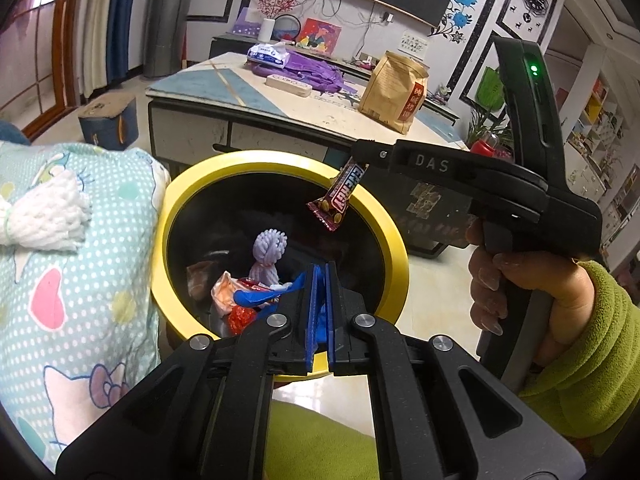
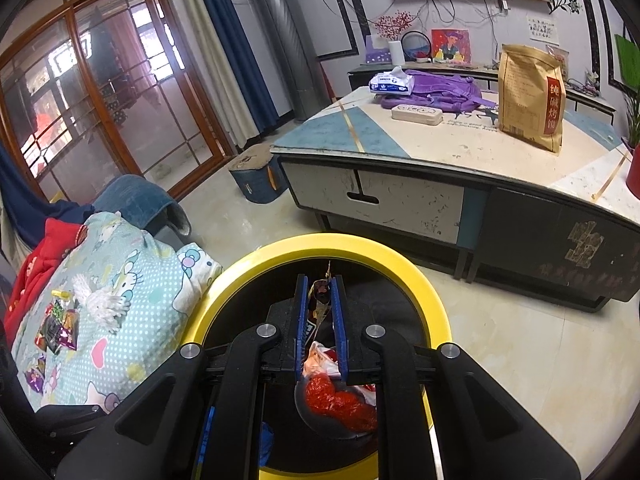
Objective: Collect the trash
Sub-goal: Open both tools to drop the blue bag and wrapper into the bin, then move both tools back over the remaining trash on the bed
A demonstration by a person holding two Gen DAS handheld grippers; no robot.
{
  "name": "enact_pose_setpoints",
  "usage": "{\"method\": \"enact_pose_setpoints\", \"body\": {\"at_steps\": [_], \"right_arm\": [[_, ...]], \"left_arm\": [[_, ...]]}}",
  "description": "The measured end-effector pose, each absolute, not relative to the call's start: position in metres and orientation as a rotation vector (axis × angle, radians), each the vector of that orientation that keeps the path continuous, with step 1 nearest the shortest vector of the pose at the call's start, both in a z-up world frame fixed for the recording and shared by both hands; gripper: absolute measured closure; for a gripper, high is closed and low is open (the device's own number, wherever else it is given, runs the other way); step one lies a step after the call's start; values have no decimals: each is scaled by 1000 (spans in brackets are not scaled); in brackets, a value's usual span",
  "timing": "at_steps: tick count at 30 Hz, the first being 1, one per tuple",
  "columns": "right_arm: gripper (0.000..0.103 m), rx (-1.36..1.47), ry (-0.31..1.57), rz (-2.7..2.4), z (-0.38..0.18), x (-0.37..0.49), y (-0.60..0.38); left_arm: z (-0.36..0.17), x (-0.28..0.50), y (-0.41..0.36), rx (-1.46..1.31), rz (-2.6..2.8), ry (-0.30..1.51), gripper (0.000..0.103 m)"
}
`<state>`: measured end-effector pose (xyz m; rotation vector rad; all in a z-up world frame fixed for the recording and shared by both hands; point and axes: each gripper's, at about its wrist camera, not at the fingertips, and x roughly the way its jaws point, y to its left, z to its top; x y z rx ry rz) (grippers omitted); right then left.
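On the side of the right tool [image 1: 362,152] you can read the raised letters "DAS". The candy-bar wrapper [image 1: 340,198] hanging from its tip carries large white lettering that looks like "ENERGY", though it is tilted and you cannot be sure of it. On the brown paper bag [image 2: 532,96] standing on the counter [image 2: 440,148] you see a red label with a column of white Chinese characters. The tissue pack [image 2: 391,83] and the notice on the wall [image 2: 543,29] both bear print too small for you to read.
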<state>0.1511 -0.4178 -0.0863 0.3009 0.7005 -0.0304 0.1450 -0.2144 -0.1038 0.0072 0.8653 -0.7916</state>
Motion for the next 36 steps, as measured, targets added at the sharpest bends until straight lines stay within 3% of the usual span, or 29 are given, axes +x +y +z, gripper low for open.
{"method": "enact_pose_setpoints", "body": {"at_steps": [1,2,3,4,5,7,11,13,16,36], "right_arm": [[88,305,705,-28,-87,152,-418],[86,308,710,-31,-88,153,-419],[80,311,710,-33,-88,153,-420],[73,315,710,-36,-88,153,-421],[70,320,710,-40,-88,153,-422],[63,325,707,-45,-88,153,-423],[51,327,695,-65,-87,150,-426],[45,324,689,-71,-86,150,-426],[36,320,676,-80,-84,148,-425],[30,229,613,24,-55,134,-385]], "left_arm": [[-105,146,-214,3,-789,869,101],[-106,146,-213,0,-784,870,91],[-106,147,-212,-1,-776,869,81],[-105,147,-212,-6,-769,868,60],[-104,147,-209,-14,-764,863,52],[-104,146,-206,-25,-754,862,49],[-102,148,-195,-52,-712,864,18],[-99,148,-189,-68,-699,858,11],[-93,148,-182,-82,-662,844,11],[-54,139,-133,-99,-525,715,11]]}}
